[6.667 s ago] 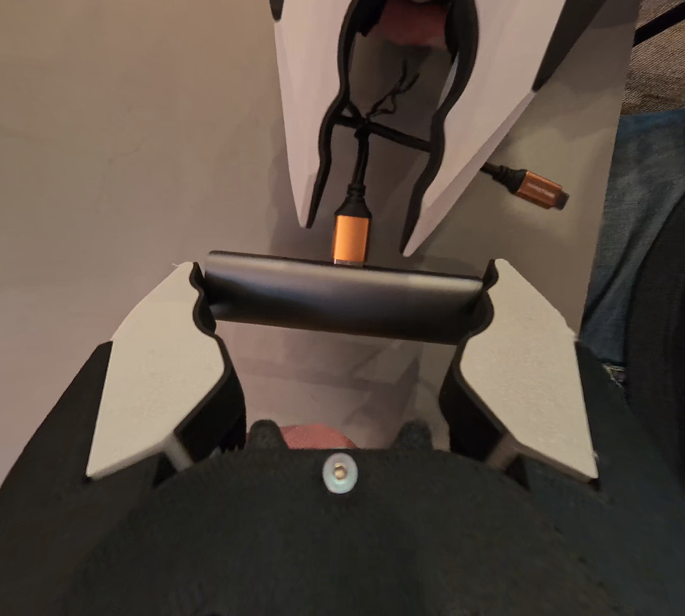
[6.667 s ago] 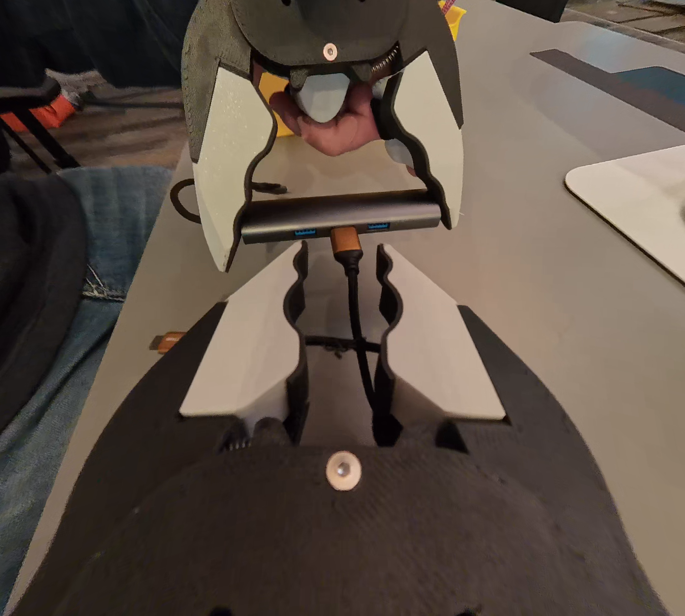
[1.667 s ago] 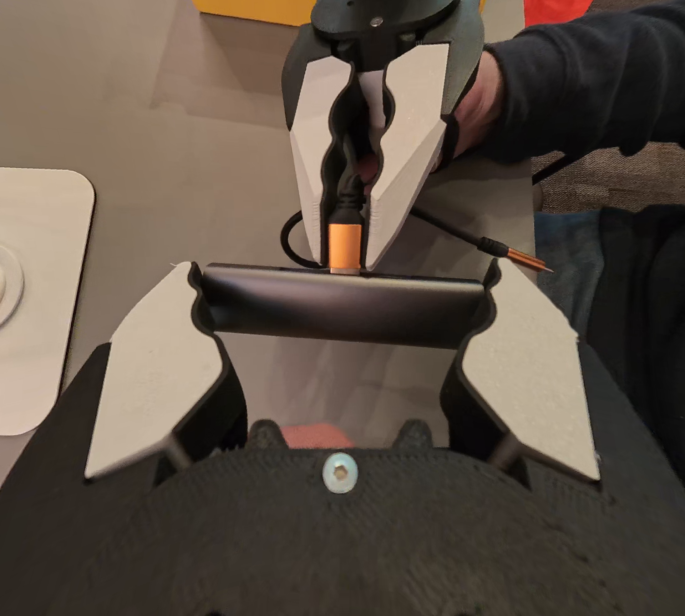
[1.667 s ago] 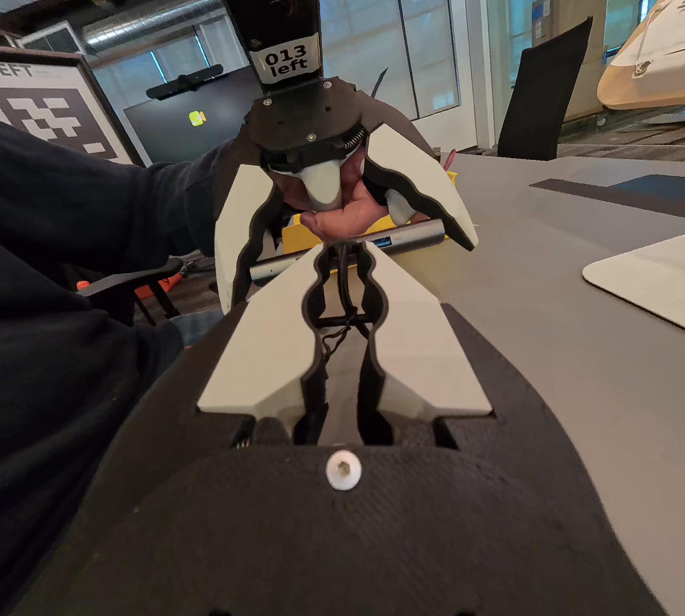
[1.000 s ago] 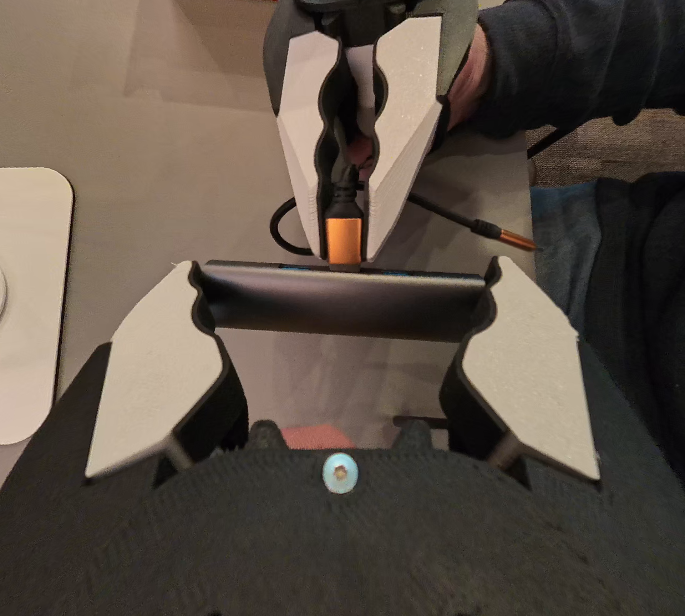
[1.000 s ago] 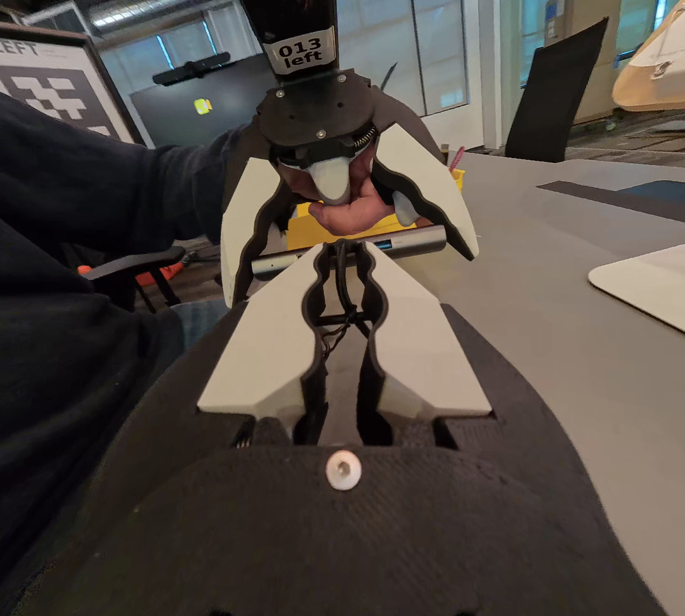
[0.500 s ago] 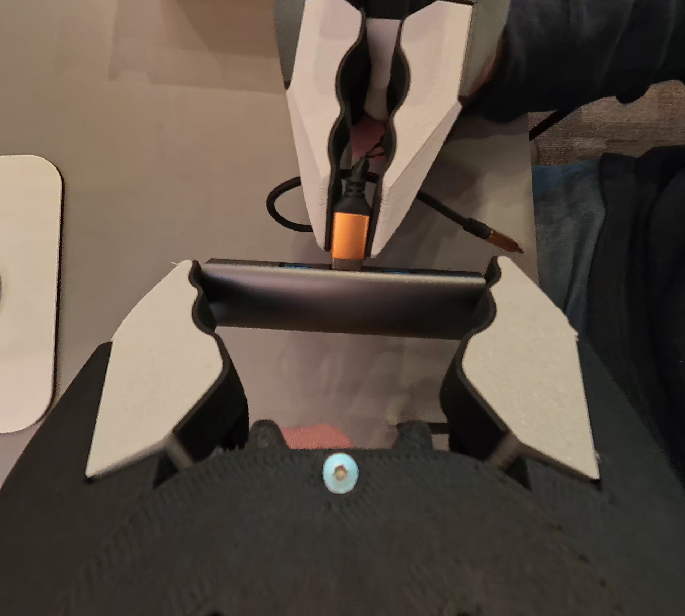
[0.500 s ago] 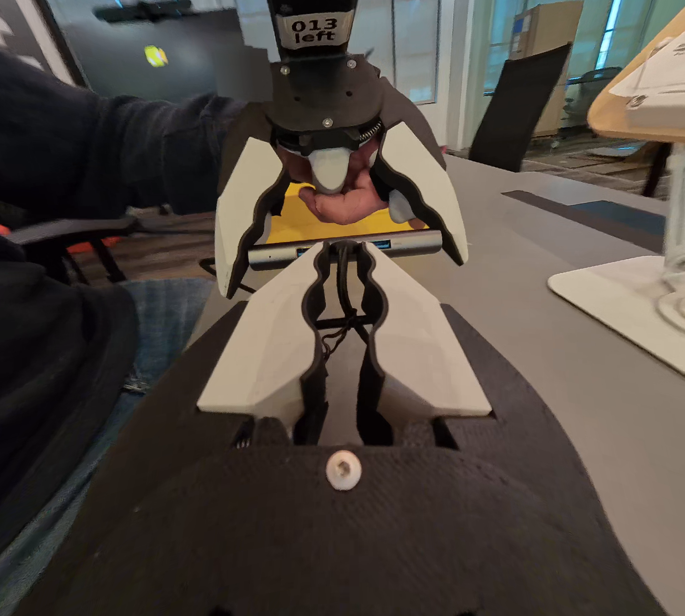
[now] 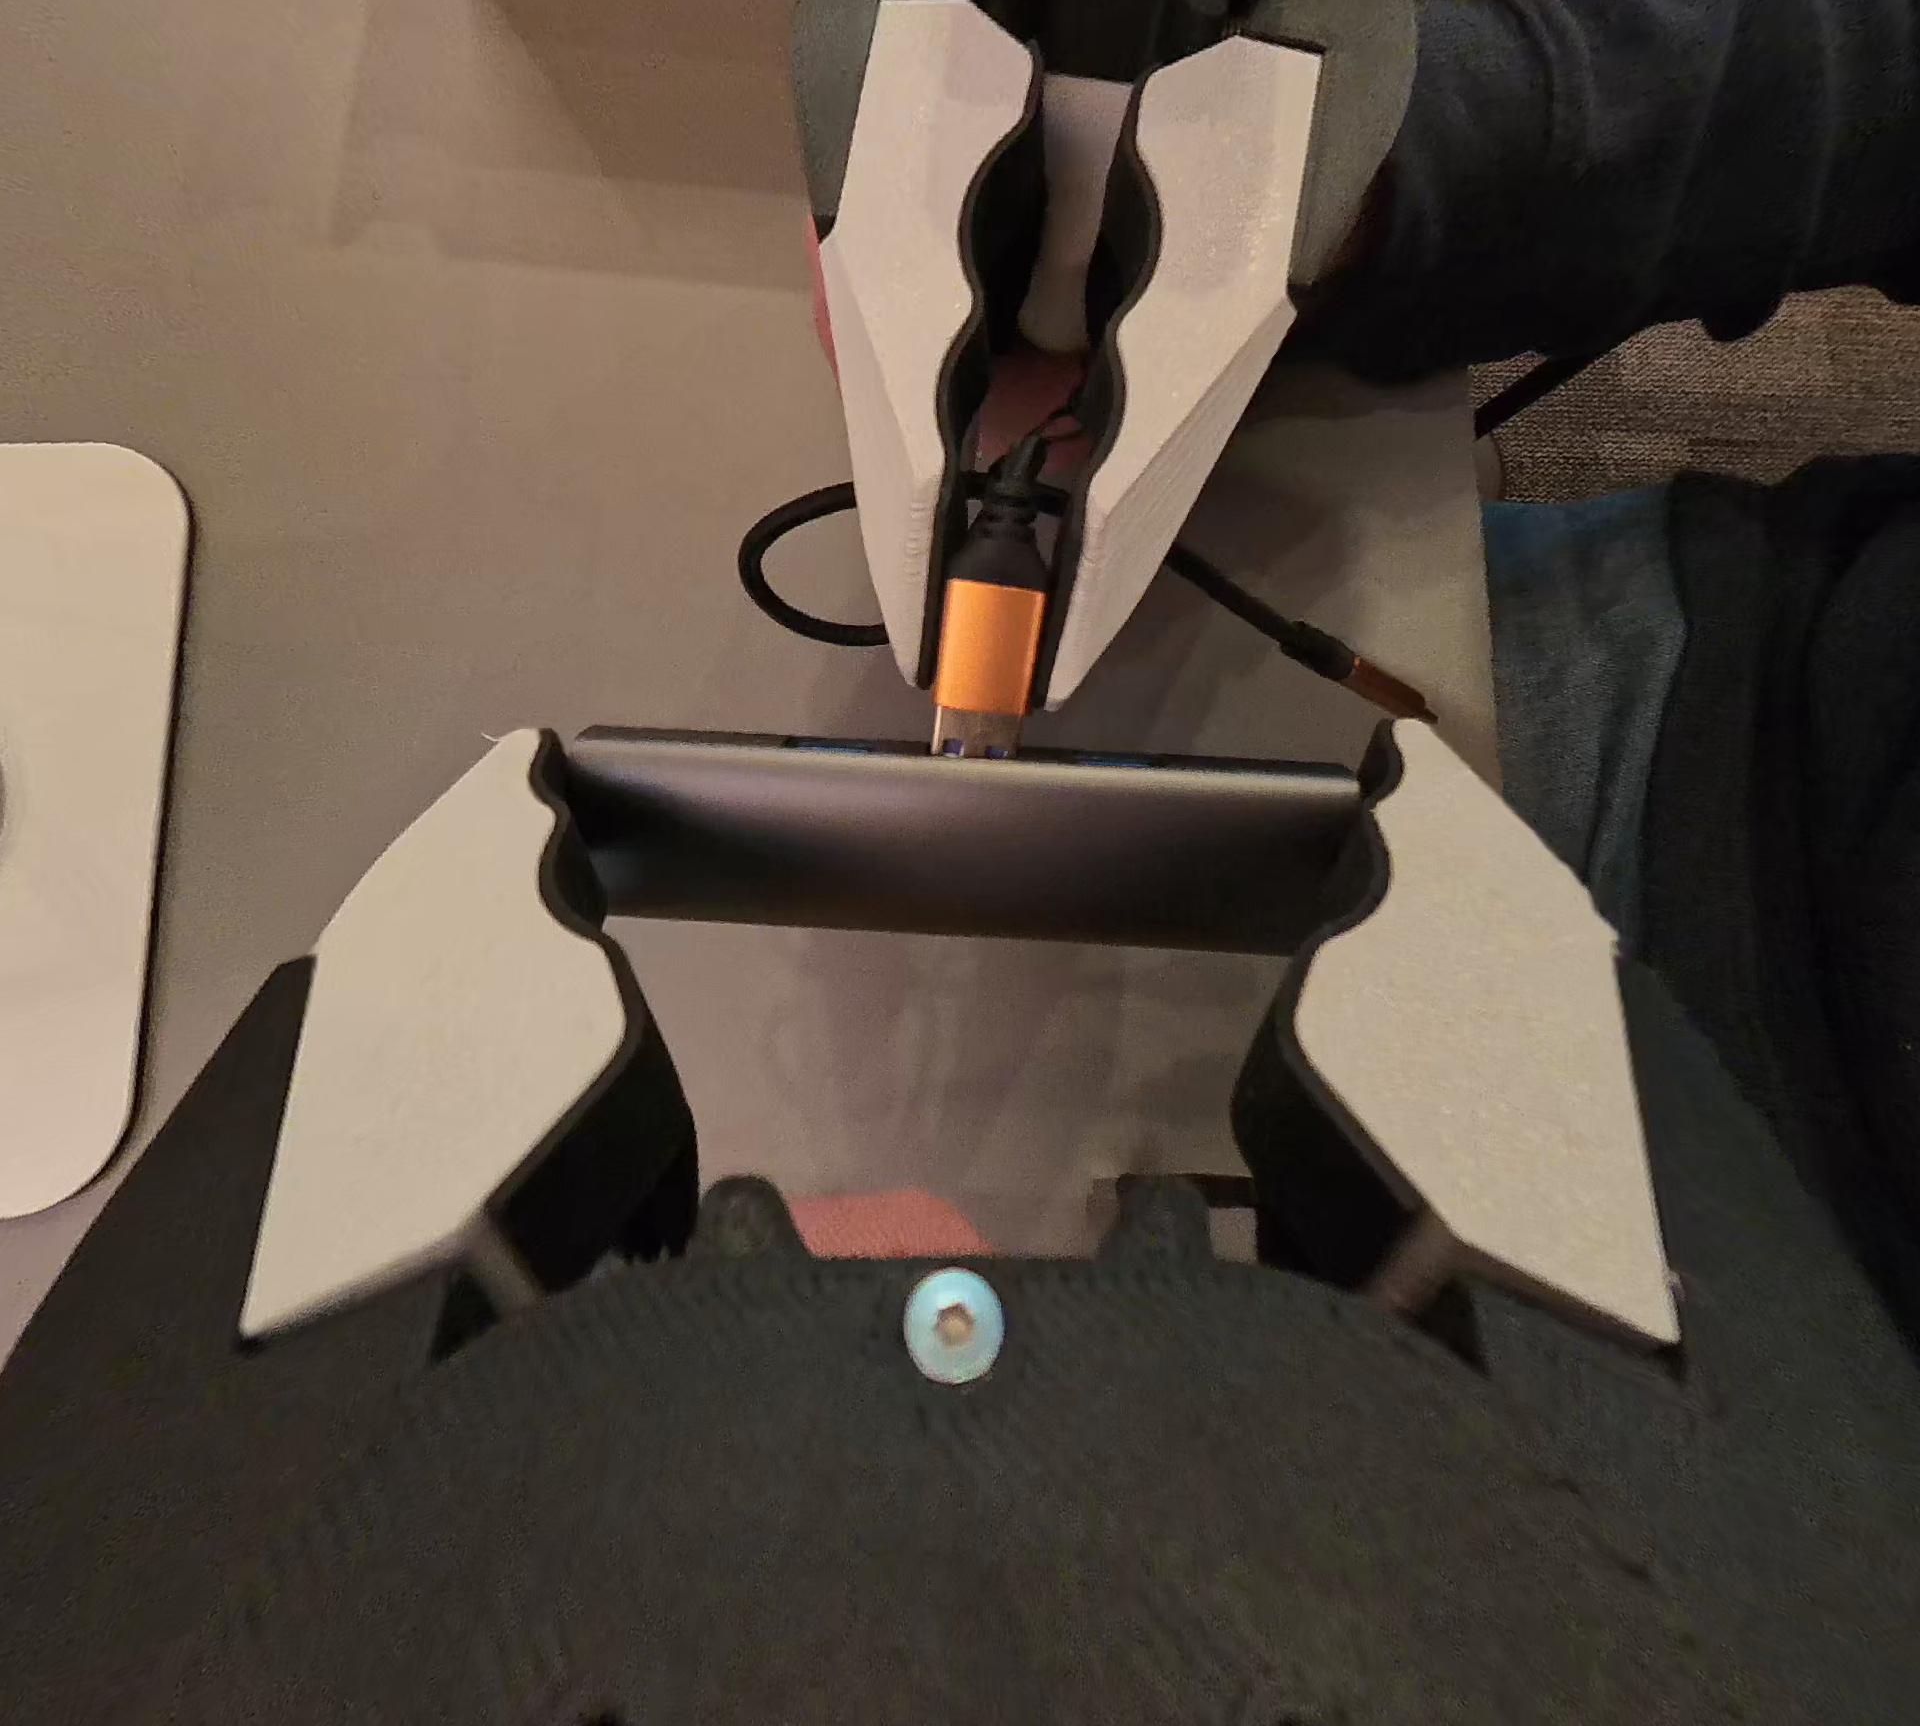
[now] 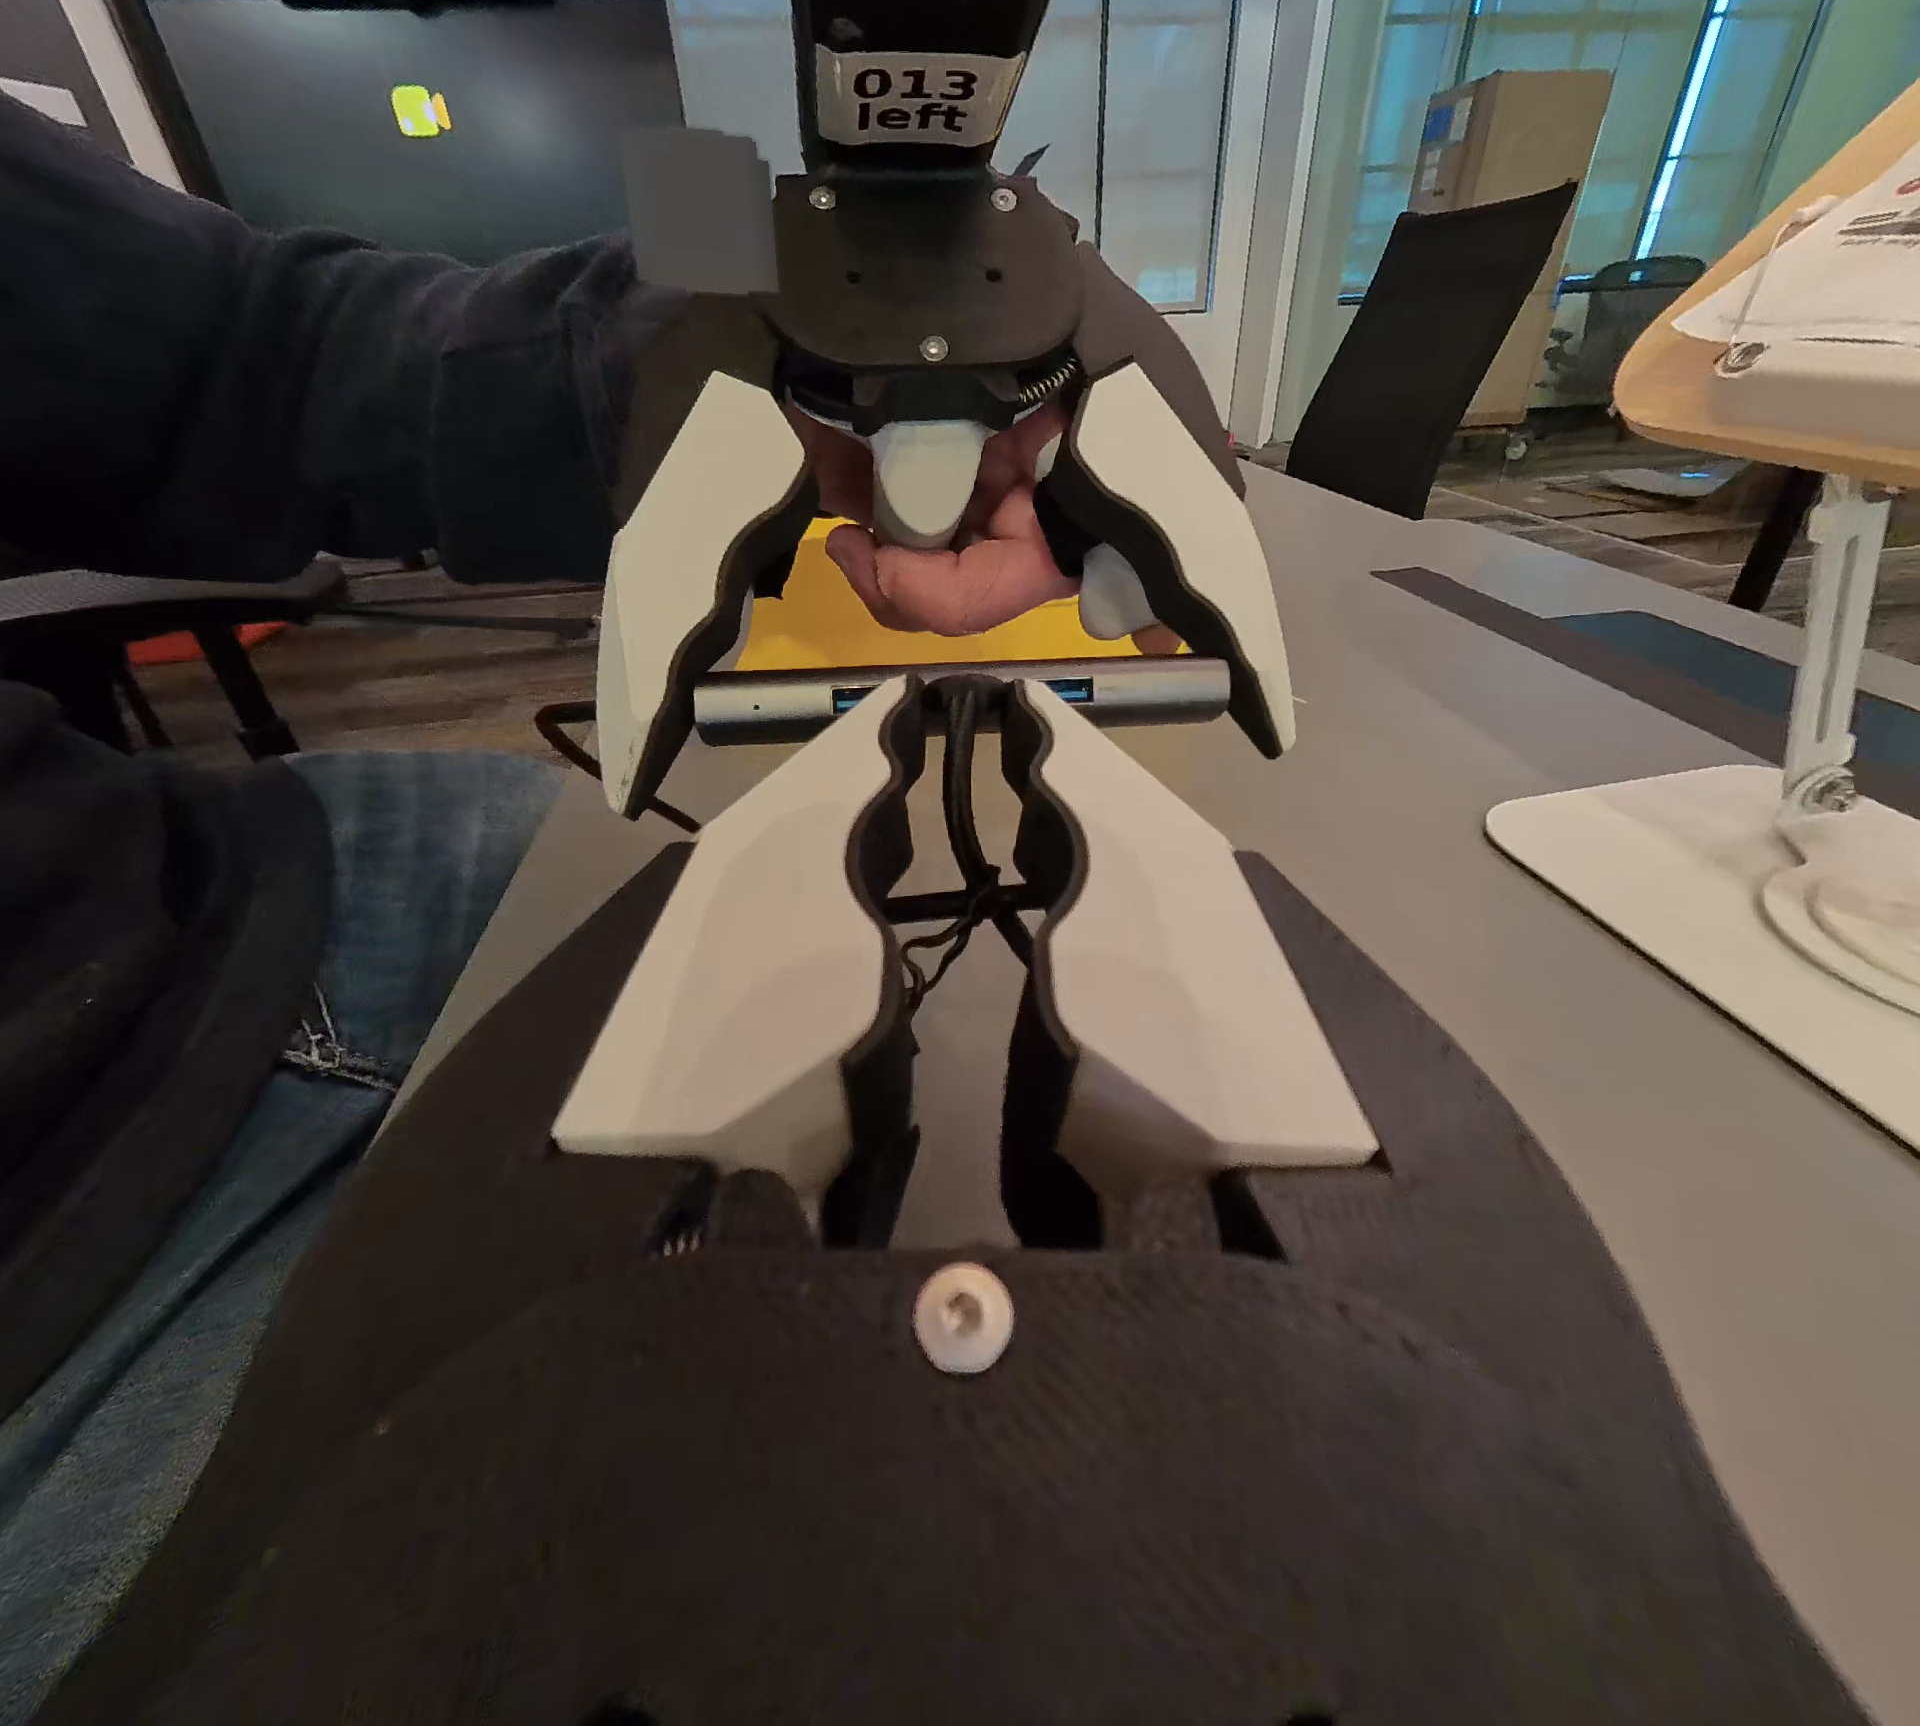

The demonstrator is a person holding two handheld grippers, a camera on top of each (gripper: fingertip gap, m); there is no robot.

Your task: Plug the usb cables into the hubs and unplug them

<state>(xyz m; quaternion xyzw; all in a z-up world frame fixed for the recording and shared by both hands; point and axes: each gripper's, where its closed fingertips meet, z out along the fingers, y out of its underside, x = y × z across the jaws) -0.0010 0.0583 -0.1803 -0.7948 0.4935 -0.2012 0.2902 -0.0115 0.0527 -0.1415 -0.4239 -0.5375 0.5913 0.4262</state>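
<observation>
From your right wrist view, the plug is hidden behind the right gripper (image 10: 961, 700) fingertips, so you cannot tell how deep it sits in the hub (image 10: 1143, 697). The hub's ends are covered by the left gripper's fingers (image 10: 675, 616). Beside the hub, the lamp stand (image 10: 1829, 637) is cut off.

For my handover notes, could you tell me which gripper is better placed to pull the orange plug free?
Right gripper: it already clamps the orange plug; left gripper braces the hub.

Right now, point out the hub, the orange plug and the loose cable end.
hub (image 9: 966, 835): left wrist view, middle of its dark top face.
orange plug (image 9: 987, 646): left wrist view, orange shell.
loose cable end (image 9: 1387, 687): left wrist view, copper tip.
</observation>
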